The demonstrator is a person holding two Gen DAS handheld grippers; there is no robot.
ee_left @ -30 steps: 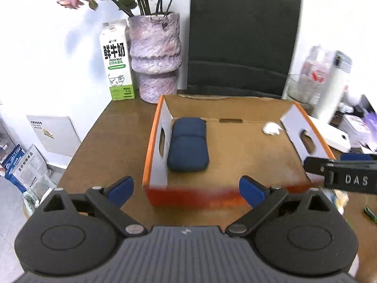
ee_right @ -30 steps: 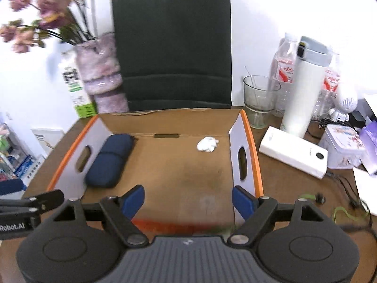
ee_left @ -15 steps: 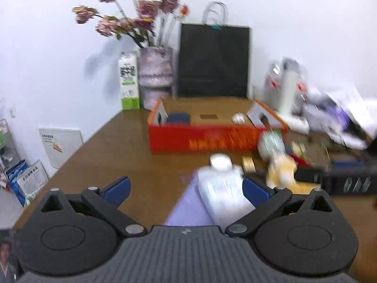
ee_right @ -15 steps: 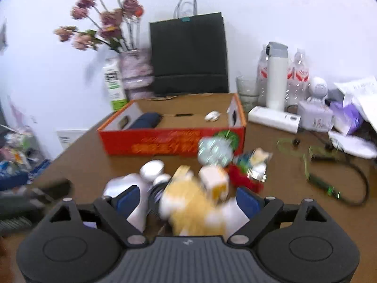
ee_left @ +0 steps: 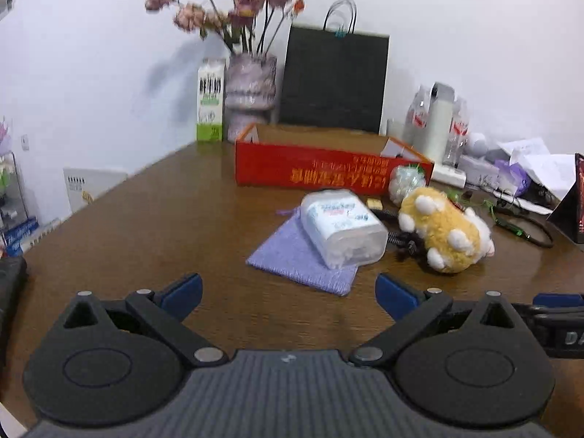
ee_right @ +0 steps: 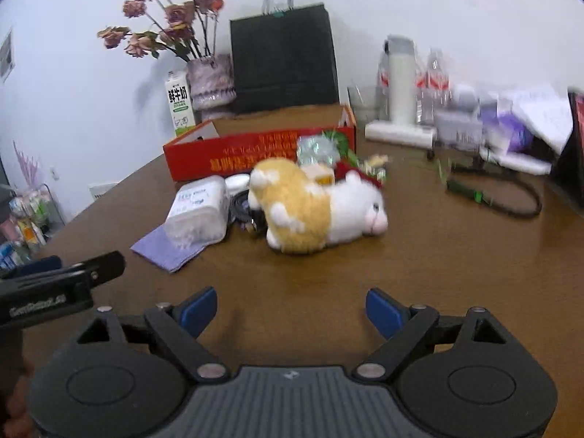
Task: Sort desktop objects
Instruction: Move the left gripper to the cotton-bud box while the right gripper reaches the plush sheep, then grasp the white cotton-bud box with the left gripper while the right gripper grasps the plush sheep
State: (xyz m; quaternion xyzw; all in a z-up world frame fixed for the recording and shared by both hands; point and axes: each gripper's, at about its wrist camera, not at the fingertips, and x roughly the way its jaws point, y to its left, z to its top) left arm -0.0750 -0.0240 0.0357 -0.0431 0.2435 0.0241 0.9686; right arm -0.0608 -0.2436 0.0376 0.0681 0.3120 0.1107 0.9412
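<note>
Two grippers are held low over the desk [ee_left: 153, 219], short of the pile; left gripper [ee_left: 288, 292] and right gripper [ee_right: 292, 308] are both spread wide, nothing between the fingers. The unsorted things are bunched in front of the red box [ee_left: 328, 171]: a clear plastic tub [ee_left: 343, 228] lying on a purple pouch [ee_left: 303, 259], a plush toy [ee_right: 317, 208] touching it, small bits behind.

Risks, as judged: the tub is wide and smooth and may be squeezed out of the fingers; the pouch may be dragged along with it; the plush may be pinched by its fur only and dropped; the two grippers may be knocked together, since the targets sit just beside each other.

Seen in the right view only: the plush's white face and a round white lid [ee_right: 237, 182] behind the tub. Seen in the left view only: the pouch's drawstring end.
</note>
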